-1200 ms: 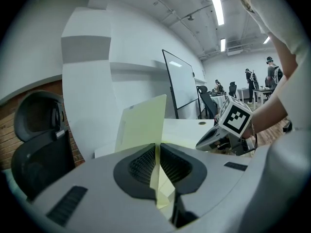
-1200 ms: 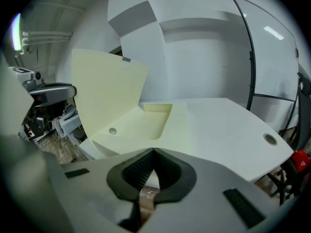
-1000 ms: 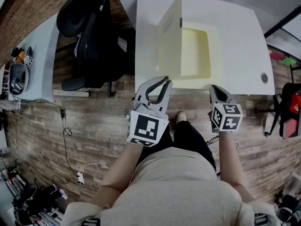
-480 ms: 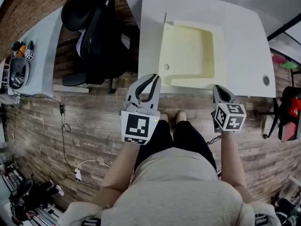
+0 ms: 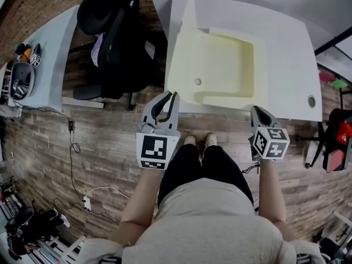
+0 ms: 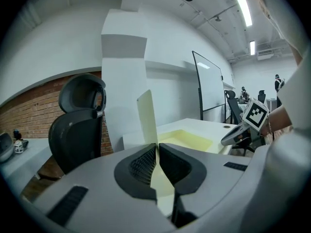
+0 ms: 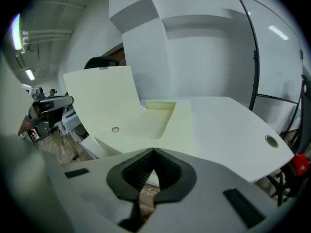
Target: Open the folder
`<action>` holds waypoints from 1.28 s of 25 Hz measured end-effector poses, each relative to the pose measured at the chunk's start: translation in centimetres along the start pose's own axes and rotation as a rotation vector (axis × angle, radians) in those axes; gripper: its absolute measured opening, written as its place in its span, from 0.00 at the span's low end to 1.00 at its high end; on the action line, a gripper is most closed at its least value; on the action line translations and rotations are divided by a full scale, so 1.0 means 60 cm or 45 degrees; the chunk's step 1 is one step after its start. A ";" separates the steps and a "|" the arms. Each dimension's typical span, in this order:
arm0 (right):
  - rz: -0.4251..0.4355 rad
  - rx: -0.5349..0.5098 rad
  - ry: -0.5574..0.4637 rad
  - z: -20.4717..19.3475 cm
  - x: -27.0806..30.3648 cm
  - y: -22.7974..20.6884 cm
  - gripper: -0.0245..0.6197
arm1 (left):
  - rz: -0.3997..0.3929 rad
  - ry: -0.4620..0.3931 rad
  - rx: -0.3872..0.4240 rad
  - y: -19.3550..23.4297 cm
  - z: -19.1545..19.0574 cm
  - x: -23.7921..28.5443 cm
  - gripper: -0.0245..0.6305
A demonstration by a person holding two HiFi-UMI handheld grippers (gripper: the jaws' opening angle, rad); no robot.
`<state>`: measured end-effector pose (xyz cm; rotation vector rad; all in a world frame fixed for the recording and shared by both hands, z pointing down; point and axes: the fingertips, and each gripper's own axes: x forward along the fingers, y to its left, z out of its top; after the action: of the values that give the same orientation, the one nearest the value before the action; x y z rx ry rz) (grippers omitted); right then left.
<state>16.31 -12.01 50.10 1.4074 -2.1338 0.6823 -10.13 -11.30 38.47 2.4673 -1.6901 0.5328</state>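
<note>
My left gripper [image 5: 171, 95] clamped the tilted cover [image 5: 184, 54] of the pale yellow plastic folder [image 5: 231, 59] lying on the white table [image 5: 286, 54], right gripper [image 5: 258, 110] closed empty: I judged a slow, arcing laydown best.

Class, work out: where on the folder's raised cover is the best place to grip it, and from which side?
Grip the cover at the near corner of its free edge, coming from the near side. It is raised, thin and edge-on there, probably giving most leverage. The left gripper is clamped there.
</note>
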 end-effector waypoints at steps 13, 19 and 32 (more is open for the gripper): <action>-0.023 -0.009 0.004 0.001 -0.003 -0.001 0.07 | 0.126 0.034 -0.143 0.050 -0.057 -0.012 0.09; -0.031 -0.011 0.004 0.003 -0.005 0.001 0.07 | 0.168 0.077 -0.194 0.080 -0.089 -0.014 0.10; -0.058 -0.014 0.007 0.004 -0.007 0.001 0.07 | 0.236 0.123 -0.331 0.125 -0.134 -0.008 0.11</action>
<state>16.36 -11.88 49.65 1.4420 -2.0917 0.6556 -18.98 -11.47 45.01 2.0879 -1.8297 0.4114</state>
